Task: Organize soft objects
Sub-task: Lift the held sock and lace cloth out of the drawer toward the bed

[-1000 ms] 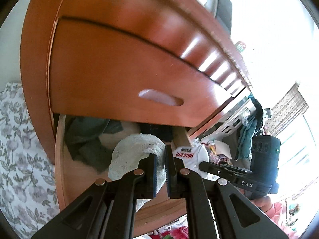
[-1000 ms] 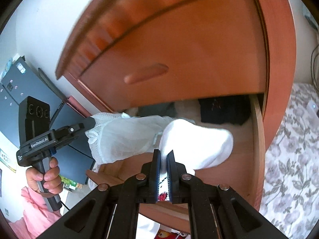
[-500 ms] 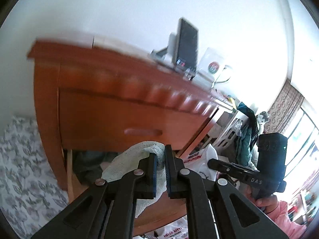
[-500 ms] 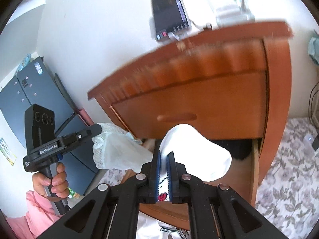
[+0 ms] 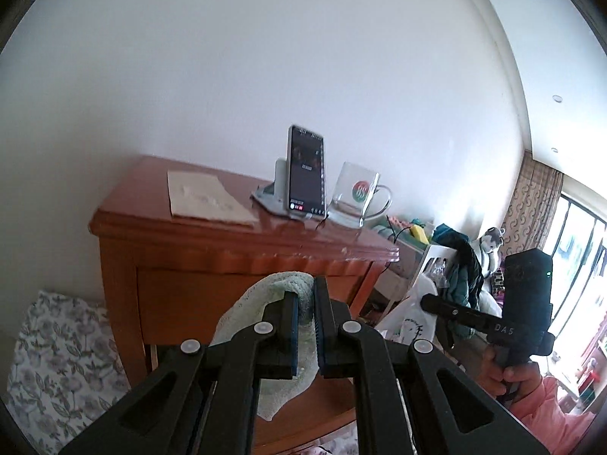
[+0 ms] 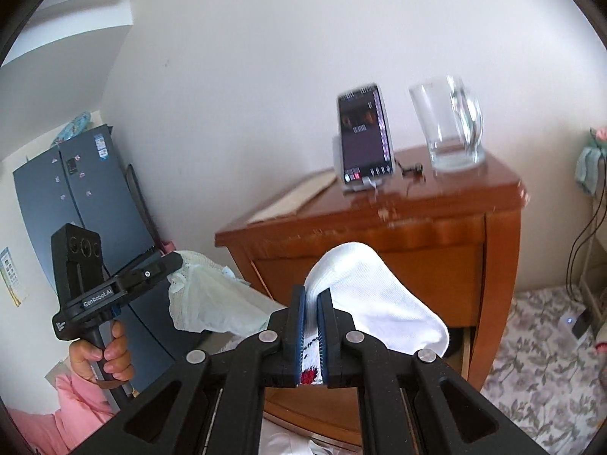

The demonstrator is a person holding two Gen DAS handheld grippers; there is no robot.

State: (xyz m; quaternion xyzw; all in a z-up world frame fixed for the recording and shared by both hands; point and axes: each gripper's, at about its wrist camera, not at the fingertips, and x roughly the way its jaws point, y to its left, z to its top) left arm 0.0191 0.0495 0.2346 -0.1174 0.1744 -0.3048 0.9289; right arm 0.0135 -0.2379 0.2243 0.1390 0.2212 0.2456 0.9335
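Observation:
My left gripper (image 5: pixel 305 299) is shut on a pale green knitted cloth (image 5: pixel 261 295) and holds it up in front of the wooden nightstand (image 5: pixel 212 258). The same cloth (image 6: pixel 212 303) hangs from that gripper in the right wrist view. My right gripper (image 6: pixel 311 299) is shut on a white sock (image 6: pixel 371 295) with a red pattern at its cuff, lifted in front of the nightstand (image 6: pixel 436 250). The open bottom drawer (image 6: pixel 311 405) lies below both grippers; its inside is hidden.
On the nightstand top stand a phone on a stand (image 5: pixel 305 174), a glass mug (image 5: pixel 358 197) and a flat paper pad (image 5: pixel 205 199). A floral bedspread (image 5: pixel 57 360) lies at the left. A dark fridge (image 6: pixel 83 204) stands left in the right wrist view.
Both grippers have lifted up and back from the open drawer, carrying the green cloth and the white sock. The nightstand top has come into view.

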